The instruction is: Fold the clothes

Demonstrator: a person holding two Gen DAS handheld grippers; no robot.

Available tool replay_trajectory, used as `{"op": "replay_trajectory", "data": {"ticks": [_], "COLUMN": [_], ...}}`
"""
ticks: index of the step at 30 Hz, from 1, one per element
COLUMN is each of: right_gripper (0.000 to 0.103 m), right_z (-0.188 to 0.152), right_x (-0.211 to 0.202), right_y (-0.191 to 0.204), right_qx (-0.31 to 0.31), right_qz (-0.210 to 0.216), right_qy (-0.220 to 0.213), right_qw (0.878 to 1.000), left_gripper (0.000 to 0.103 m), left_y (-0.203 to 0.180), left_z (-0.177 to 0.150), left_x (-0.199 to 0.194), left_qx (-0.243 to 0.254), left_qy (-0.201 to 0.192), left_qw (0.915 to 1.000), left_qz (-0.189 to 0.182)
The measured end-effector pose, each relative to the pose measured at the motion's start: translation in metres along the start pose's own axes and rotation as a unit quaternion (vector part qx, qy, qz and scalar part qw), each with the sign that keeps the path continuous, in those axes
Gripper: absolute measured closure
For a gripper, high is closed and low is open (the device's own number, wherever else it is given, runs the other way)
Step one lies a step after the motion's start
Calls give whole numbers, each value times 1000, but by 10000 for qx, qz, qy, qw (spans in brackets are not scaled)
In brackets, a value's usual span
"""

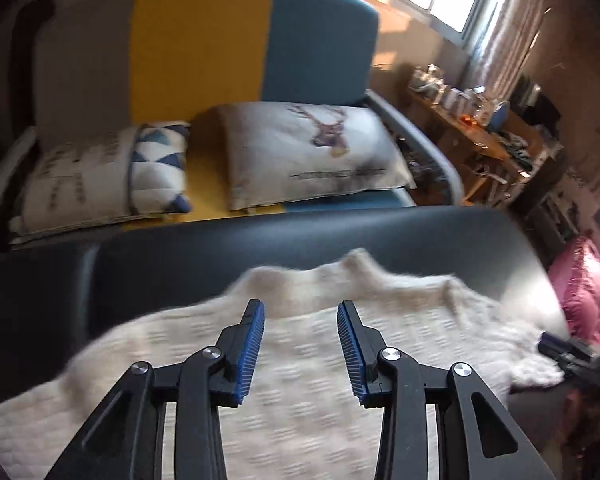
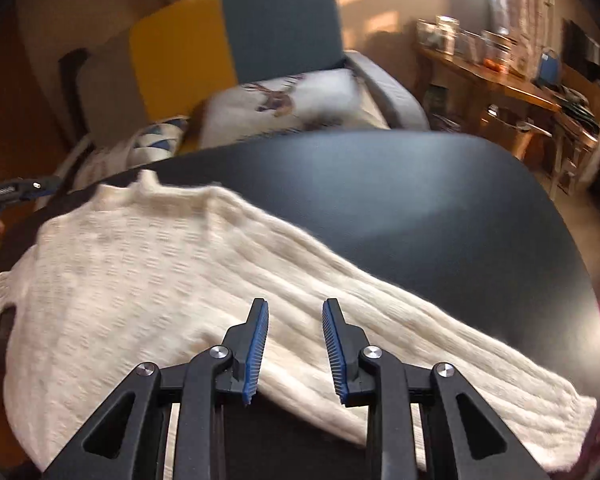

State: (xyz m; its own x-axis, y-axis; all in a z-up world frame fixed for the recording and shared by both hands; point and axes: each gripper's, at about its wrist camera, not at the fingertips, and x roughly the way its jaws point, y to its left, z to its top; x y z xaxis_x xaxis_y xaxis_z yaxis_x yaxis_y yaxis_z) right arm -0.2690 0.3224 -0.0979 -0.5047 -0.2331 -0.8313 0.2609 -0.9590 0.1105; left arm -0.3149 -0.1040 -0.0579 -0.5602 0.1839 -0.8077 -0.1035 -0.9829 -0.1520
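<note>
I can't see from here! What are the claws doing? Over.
Both claws open, left claw and right claw over white sweater. Sweater spread on black table. Nothing blocking.

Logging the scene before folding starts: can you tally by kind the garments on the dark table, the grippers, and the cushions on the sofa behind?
White knit sweaters on the dark table: 1
Grippers, both open, holding nothing: 2, left gripper and right gripper
Cushions on the sofa: 3, text-print cushion, triangle-pattern cushion, deer-print cushion
Total: 6
</note>
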Motion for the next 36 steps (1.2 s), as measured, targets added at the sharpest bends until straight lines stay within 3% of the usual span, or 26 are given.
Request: {"op": "replay_trajectory", "data": {"ticks": [3,6,10,15,19,20,21,22,29,32,36], "right_gripper": [75,75,75,75,75,75,75,75,75,75,74], "right_z": [27,53,87,100,99,99,100,101,113,113,91], "right_x": [25,50,82,116,132,135,137,139,150,146,85], "right_y": [47,95,137,142,139,139,139,140,139,130,92], "right_qx": [-397,-792,-1219,-1344,-1427,-1456,-1479,-1501,-1387,-1176,-448], "right_qz": [306,611,796,592,430,391,357,324,173,413,1418], "right_qy": [129,257,434,944,1027,1008,952,891,506,525,274], "right_qw": [9987,9947,9884,9847,9835,9834,9838,9841,9889,9908,9885], "left_gripper": [64,64,62,52,49,53,72,83,82,77,77], "left_y": [45,55,33,4,-11,-13,-13,-13,-8,0,7], "left_z": [-21,-35,-28,-3,0,0,-1,-2,8,16,6], "left_x": [9,18,33,69,101,101,101,101,110,105,54], "left_qx": [85,466,1078,1531,1744,1722,1672,1601,1161,767,186], "left_qy": [222,236,159,431,766,662,557,451,25,148,-202], "left_qw": [9987,9972,9938,9865,9811,9823,9840,9859,9927,9966,9996], "left_qz": [449,531,240,-381,-353,-311,-249,-170,312,272,-69]}}
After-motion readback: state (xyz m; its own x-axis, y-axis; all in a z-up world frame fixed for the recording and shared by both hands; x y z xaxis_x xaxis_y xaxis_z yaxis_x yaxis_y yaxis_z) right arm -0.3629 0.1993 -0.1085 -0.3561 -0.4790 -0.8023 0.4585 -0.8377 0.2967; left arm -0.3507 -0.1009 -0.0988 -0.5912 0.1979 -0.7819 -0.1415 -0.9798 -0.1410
